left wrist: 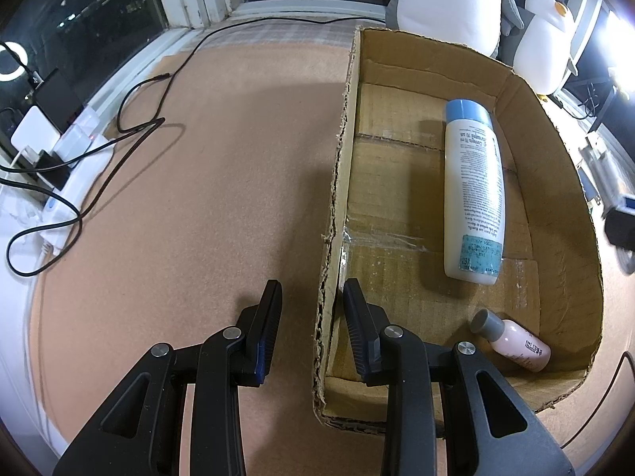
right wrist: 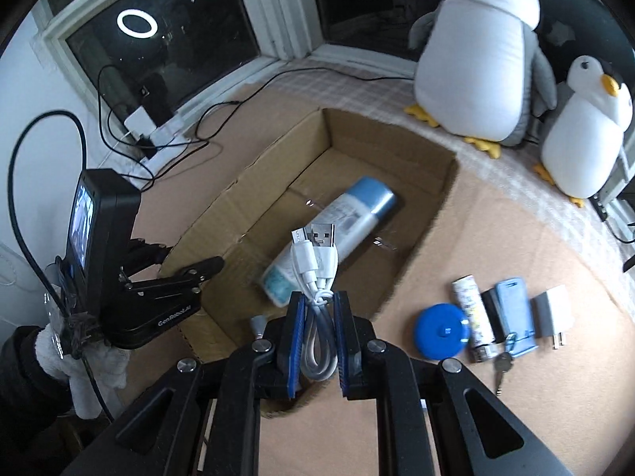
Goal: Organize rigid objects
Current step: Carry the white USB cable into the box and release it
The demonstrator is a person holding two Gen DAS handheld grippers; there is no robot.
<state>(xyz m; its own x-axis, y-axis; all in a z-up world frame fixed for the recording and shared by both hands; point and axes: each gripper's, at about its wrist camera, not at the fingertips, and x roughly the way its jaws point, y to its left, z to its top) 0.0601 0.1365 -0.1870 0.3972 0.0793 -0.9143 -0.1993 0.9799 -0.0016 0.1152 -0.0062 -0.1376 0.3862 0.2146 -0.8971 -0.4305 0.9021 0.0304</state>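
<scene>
Coiled cable held over the box

The right gripper (right wrist: 319, 297) clamps a coiled white USB cable (right wrist: 315, 269) above the open brown cardboard box (right wrist: 432, 206). The left gripper (left wrist: 311, 297) straddles the box's wall (left wrist: 337, 214), pads apparently pinching it; a white blue-capped bottle (left wrist: 472, 190) lies inside.

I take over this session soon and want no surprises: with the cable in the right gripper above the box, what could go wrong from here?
1. The coiled white USB cable is pinched only at its lower loops by the right gripper; it may unravel or slip early.
2. The left gripper straddles the torn wall of the cardboard box; a tug could shift it.
</scene>
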